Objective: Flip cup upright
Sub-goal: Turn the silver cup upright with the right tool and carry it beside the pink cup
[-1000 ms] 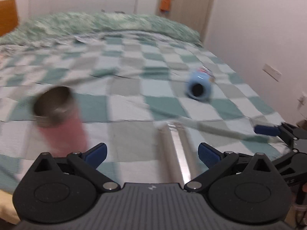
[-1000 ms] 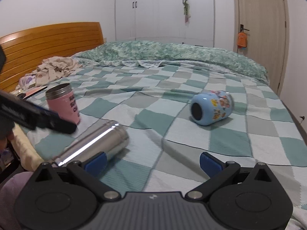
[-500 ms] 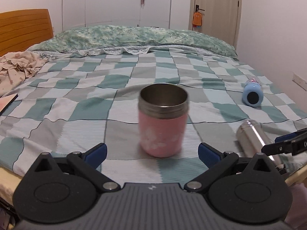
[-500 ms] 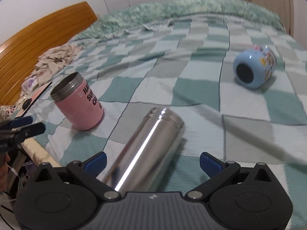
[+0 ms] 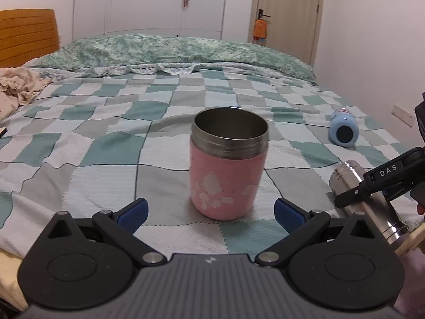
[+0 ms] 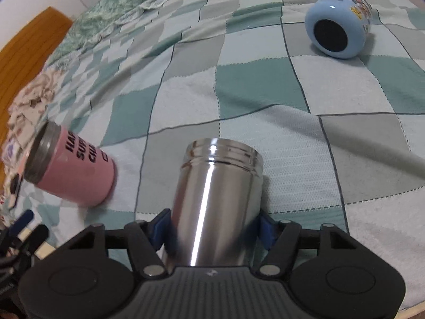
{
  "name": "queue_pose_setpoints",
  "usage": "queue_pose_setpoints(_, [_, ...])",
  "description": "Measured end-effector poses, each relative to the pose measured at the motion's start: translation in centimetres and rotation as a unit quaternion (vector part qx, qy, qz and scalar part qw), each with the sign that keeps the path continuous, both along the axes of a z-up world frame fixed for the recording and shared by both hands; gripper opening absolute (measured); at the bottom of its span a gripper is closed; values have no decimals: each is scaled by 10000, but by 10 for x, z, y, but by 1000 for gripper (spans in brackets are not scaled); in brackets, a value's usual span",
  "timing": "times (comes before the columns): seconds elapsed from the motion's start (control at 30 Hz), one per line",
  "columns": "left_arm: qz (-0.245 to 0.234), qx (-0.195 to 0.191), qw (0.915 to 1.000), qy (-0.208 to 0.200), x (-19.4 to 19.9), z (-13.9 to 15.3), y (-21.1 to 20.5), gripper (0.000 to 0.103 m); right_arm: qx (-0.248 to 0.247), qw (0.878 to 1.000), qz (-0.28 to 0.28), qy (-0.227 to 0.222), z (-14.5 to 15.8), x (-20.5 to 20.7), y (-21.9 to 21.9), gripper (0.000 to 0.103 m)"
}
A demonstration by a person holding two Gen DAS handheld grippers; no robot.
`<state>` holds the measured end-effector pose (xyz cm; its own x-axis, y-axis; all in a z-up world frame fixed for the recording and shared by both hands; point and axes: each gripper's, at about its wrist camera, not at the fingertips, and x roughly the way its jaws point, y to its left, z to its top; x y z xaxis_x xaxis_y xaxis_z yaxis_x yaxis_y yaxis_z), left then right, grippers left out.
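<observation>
A steel cup [image 6: 215, 202] lies on its side on the checked bedspread, mouth pointing away from me. My right gripper [image 6: 212, 228] has its blue pads against both sides of the cup's body; it also shows at the right of the left wrist view [image 5: 366, 199]. A pink cup [image 5: 227, 164] stands upright with its steel mouth up, just ahead of my left gripper [image 5: 209, 211], which is open and empty. A light blue cup [image 6: 338, 22] lies on its side farther off to the right.
The bed's near edge [image 5: 10, 260] runs just under both grippers. Crumpled cloth [image 5: 18, 85] lies at the left by the wooden headboard [image 5: 26, 37]. A green quilt [image 5: 172, 50] is heaped along the far side of the bed.
My right gripper has moved down and forward over the steel cup and closed its pads onto it. My left gripper has settled facing the pink cup, a little closer.
</observation>
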<state>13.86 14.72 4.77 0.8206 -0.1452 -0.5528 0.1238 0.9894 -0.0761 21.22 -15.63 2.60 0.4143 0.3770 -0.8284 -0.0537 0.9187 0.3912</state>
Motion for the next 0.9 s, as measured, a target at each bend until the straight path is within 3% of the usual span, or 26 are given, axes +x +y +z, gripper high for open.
queue_pose_setpoints(0.23, [-105, -199, 9997, -73, 0, -1, -1, 103, 154, 9952, 137, -955, 16, -40, -5, 65])
queue_pose_setpoints(0.47, [-42, -340, 9987, -390, -5, 7, 1, 103, 389, 9799, 448, -1903, 35, -65, -8, 64])
queue_pose_setpoints(0.67, [23, -227, 9975, -665, -11, 19, -1, 103, 189, 9542, 889, -2850, 66, -69, 17, 63])
queue_pose_setpoints(0.9, [168, -183, 9967, -772, -13, 24, 2, 103, -346, 9102, 1090, -3981, 81, -47, 66, 63])
